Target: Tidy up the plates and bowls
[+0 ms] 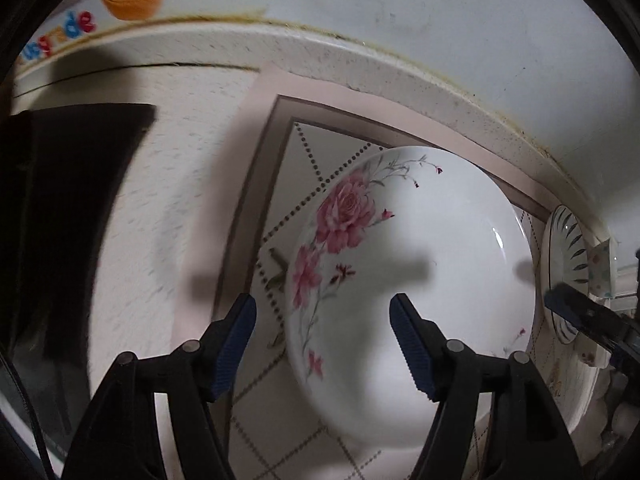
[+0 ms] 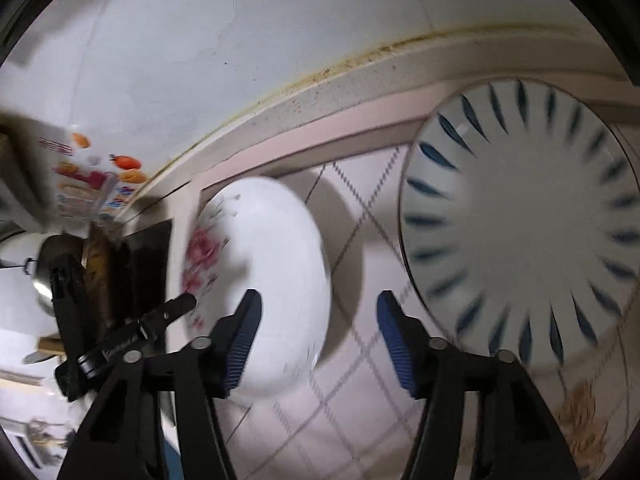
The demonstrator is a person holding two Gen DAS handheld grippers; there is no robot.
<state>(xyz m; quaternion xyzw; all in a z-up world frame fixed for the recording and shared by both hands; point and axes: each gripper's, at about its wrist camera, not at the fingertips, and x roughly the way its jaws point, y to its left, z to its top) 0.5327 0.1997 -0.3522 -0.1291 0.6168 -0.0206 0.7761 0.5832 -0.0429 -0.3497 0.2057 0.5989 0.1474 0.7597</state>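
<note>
A white plate with pink roses point(image 1: 420, 280) lies on a patterned mat point(image 1: 304, 184) on the counter. My left gripper point(image 1: 323, 312) is open above its near left rim, holding nothing. The rose plate also shows in the right wrist view point(image 2: 260, 280), left of centre. A white plate with dark blue leaf strokes point(image 2: 520, 232) lies to its right on the mat point(image 2: 360, 208); it shows small at the right edge of the left wrist view point(image 1: 566, 272). My right gripper point(image 2: 319, 320) is open and empty over the gap between the two plates.
A black hob surface point(image 1: 68, 208) lies left of the mat. The counter's raised back edge point(image 1: 360, 60) meets the white wall behind. A metal pot point(image 2: 44, 268) and a colourful packet point(image 2: 84, 184) sit at the far left. The other gripper point(image 2: 132, 336) shows beside the rose plate.
</note>
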